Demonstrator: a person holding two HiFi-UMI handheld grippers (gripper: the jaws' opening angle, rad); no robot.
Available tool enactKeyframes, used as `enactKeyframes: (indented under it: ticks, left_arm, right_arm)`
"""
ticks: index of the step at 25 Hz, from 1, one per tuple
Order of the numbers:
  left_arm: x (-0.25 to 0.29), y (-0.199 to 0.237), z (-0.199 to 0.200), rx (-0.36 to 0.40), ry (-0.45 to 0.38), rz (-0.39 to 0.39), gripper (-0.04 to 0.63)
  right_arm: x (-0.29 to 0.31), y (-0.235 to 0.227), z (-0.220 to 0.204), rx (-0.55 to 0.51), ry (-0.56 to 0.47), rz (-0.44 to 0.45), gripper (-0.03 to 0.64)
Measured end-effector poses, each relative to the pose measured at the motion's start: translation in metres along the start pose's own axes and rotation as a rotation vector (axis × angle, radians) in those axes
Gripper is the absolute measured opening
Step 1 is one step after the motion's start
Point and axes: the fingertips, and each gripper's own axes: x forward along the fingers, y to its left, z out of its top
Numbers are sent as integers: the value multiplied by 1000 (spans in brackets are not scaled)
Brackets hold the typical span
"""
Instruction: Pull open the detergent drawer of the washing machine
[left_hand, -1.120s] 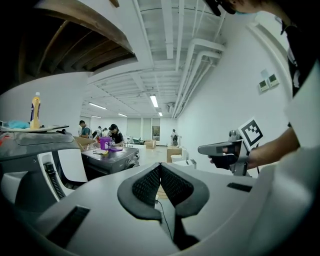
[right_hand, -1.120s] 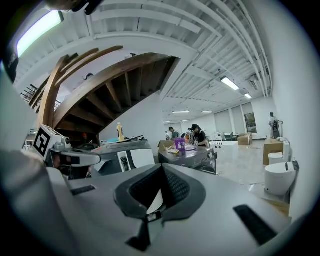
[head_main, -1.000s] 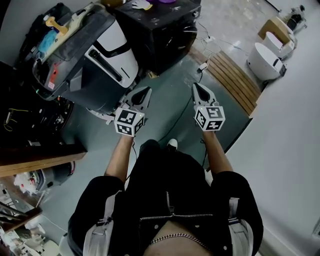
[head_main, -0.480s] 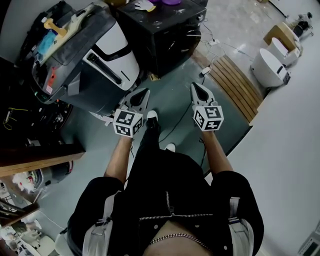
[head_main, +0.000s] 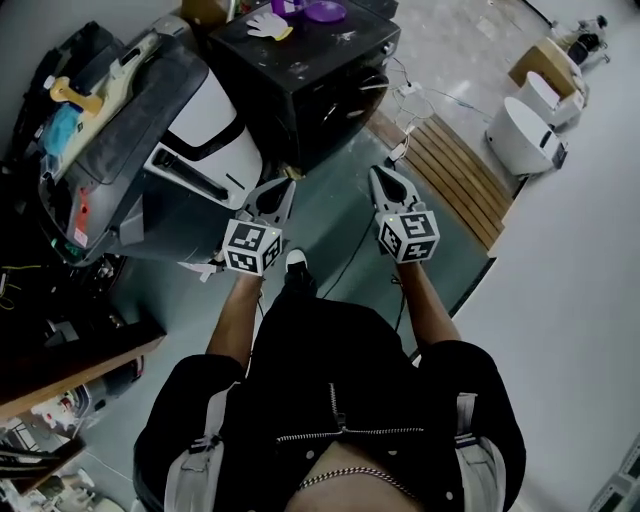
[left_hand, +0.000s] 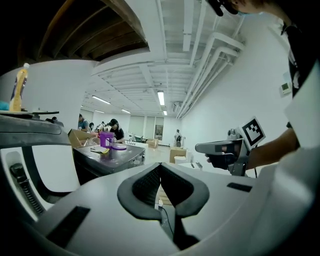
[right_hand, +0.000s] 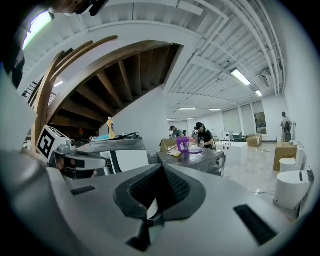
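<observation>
Head view shows the left gripper (head_main: 287, 186) and right gripper (head_main: 378, 173), 2 empty claws pressed together, carried level ahead, apparently because the black machine (head_main: 300, 75), likely the washer, stands well apart.

The black, box-shaped washing machine (head_main: 300, 75) is standing upright on the floor, straight ahead of the fingers (head_main: 392, 190) and well apart from them. Its detergent drawer is showing too small to tell its state.

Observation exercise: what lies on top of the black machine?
On the black machine: a purple cup, a purple disc, a white glove-like item. The cup's contents are hidden.
</observation>
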Motion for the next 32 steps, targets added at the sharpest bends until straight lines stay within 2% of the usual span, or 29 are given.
enactKeyframes:
  ticks: [5, 9, 13, 21, 32]
  left_arm:
    - [42, 49, 21, 12, -5, -46, 20]
    - [65, 87, 32, 25, -12, -75, 20]
    - [82, 116, 40, 36, -15, -99, 20]
    - [113, 135, 41, 19, -8, -131, 20]
    - [180, 171, 40, 6, 36, -94, 20]
  right_arm:
    - [57, -16, 23, 9, -17, -30, 8]
    - [97, -12, 37, -19, -46, -4, 8]
    - [125, -7, 43, -13, -50, -23, 8]
    - [156, -18, 42, 31, -53, -15, 9]
    - [231, -63, 35, 52, -25, 35, 75]
